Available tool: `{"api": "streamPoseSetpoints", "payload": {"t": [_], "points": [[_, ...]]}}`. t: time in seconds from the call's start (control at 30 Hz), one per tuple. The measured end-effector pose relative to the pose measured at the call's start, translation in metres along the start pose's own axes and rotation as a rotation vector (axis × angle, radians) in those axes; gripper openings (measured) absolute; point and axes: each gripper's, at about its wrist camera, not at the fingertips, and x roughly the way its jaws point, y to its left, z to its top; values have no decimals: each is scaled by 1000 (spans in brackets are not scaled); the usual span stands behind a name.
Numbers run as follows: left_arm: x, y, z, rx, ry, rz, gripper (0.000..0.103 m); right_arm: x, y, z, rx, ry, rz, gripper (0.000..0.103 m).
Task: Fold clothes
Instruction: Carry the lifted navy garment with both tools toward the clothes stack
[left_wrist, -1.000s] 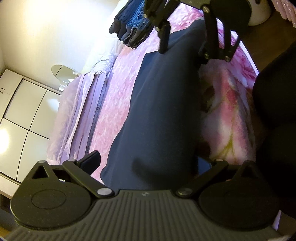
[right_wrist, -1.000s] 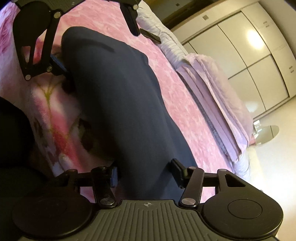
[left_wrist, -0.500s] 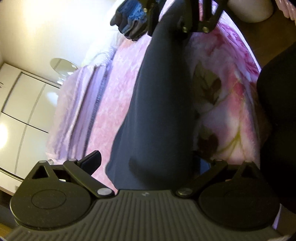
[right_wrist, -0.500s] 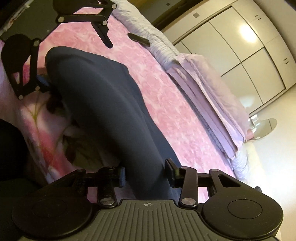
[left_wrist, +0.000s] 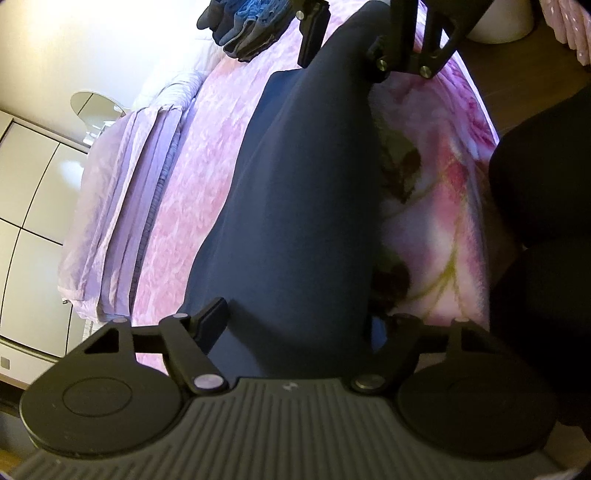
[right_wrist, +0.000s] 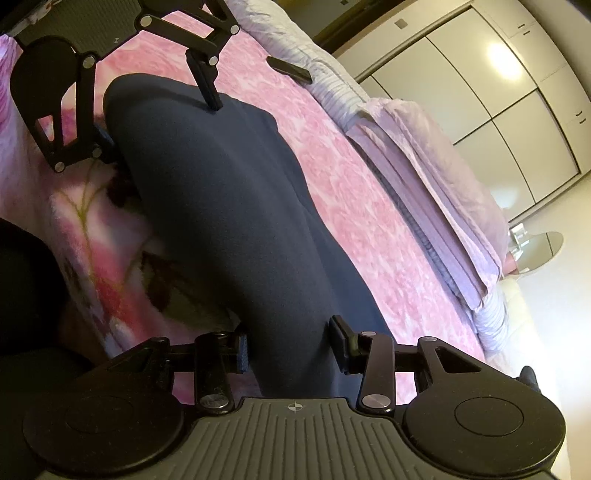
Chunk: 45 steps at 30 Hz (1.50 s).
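A long navy garment (left_wrist: 295, 206) lies stretched over the pink floral bedspread (left_wrist: 443, 206) between my two grippers. My left gripper (left_wrist: 295, 325) has its jaws spread wide around one end of the cloth, which fills the gap between them. My right gripper (right_wrist: 291, 350) stands the same way at the other end of the navy garment (right_wrist: 236, 206), jaws apart with cloth bunched between. Each gripper shows in the other's view, the right gripper (left_wrist: 351, 55) at the top and the left gripper (right_wrist: 159, 125) at the upper left.
A folded lilac duvet (left_wrist: 122, 206) lies along the far side of the bed, seen also in the right wrist view (right_wrist: 436, 177). A stack of folded blue clothes (left_wrist: 243, 26) sits at the bed's far end. White wardrobe doors (right_wrist: 498, 85) stand beyond. A dark phone-like object (right_wrist: 288, 70) rests on the bed.
The two grippers drew apart half a second ago, stretching the garment, and have now come back closer. Both still have the cloth between their jaws.
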Motion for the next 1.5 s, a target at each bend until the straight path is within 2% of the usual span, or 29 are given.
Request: {"api": "streamPoseSetpoints", "payload": {"t": [0.3, 0.37, 0.4, 0.43, 0.57, 0.67, 0.77, 0.83, 0.93, 1.03, 1.23, 1.4, 1.5], "points": [[-1, 2, 0, -39, 4, -42, 58, -3, 22, -11, -41, 7, -21, 41], [-1, 4, -1, -54, 1, -48, 55, -1, 31, -14, -79, 13, -37, 45], [-1, 4, -1, -63, 0, -51, 55, 2, 35, -15, -102, 17, -43, 55], [-2, 4, -2, -69, -1, -52, 55, 5, 38, -16, -119, 18, -46, 59], [-3, 3, -2, -63, 1, -44, 56, 16, 38, -17, -132, 6, -56, 60], [-4, -4, -1, -32, 3, -8, 59, 25, 31, -16, -127, 3, -56, 60], [-6, -15, 0, 8, 1, 44, 62, 26, 27, -13, -117, 12, -57, 59], [-7, -24, 0, 40, 0, 76, 61, 24, 24, -12, -84, 12, -47, 36], [-2, -21, 3, 51, 13, 67, 64, 19, 23, -12, -60, 0, -51, 29], [2, -17, 6, 64, 25, 52, 65, 16, 24, -13, -81, -3, -52, 29], [4, -16, 6, 84, 34, 10, 49, 25, 41, -18, -215, 8, -98, 32], [5, -14, 7, 94, 38, -18, 39, 29, 40, -31, -206, -42, -91, 32], [1, -1, 10, 85, 42, -68, 35, 24, 29, -34, -135, -58, -40, 32]]}}
